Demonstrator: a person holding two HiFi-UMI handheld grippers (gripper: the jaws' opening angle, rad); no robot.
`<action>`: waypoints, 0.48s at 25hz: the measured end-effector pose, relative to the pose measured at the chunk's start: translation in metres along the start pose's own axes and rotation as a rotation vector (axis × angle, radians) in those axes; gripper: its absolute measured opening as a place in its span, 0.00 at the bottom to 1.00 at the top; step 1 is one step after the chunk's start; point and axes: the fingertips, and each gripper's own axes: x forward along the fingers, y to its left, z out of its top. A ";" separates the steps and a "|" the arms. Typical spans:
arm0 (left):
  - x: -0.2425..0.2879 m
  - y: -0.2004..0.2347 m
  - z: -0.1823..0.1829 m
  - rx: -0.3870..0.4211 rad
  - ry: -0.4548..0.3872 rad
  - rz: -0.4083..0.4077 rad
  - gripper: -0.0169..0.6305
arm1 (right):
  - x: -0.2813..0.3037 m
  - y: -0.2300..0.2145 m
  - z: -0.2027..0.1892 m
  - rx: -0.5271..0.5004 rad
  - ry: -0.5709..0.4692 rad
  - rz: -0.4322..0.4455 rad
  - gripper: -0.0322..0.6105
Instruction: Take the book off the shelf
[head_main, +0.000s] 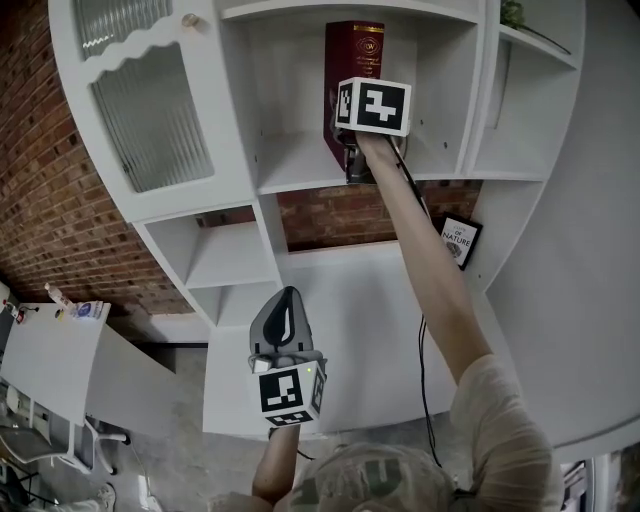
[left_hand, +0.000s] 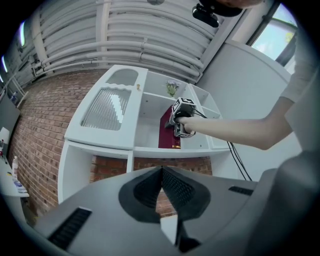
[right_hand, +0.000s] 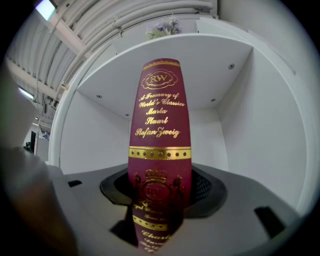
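Note:
A dark red book (head_main: 355, 60) with gold lettering stands upright in a compartment of the white shelf unit (head_main: 300, 178). My right gripper (head_main: 352, 150) reaches into that compartment and is shut on the lower part of the book's spine (right_hand: 160, 150), one pad on each side. In the left gripper view the book (left_hand: 167, 134) and the right gripper (left_hand: 181, 116) show small, higher up. My left gripper (head_main: 288, 300) hangs low in front of the shelf, well below the book. Its jaws are shut (left_hand: 161, 172) with nothing between them.
A ribbed glass door (head_main: 150, 110) closes the compartment left of the book. A framed picture (head_main: 460, 240) leans in a lower right compartment and a plant (head_main: 512, 12) stands at upper right. A brick wall (head_main: 50, 200) runs behind, with a white table (head_main: 50, 350) at far left.

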 end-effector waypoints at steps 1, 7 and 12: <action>0.000 -0.005 0.001 0.003 -0.003 -0.012 0.05 | -0.007 0.000 0.001 -0.003 -0.012 0.010 0.44; -0.007 -0.023 0.011 0.029 -0.013 -0.053 0.05 | -0.060 -0.007 0.006 0.013 -0.076 0.050 0.44; -0.013 -0.022 0.025 0.055 -0.032 -0.043 0.04 | -0.127 -0.001 0.010 -0.049 -0.180 0.083 0.44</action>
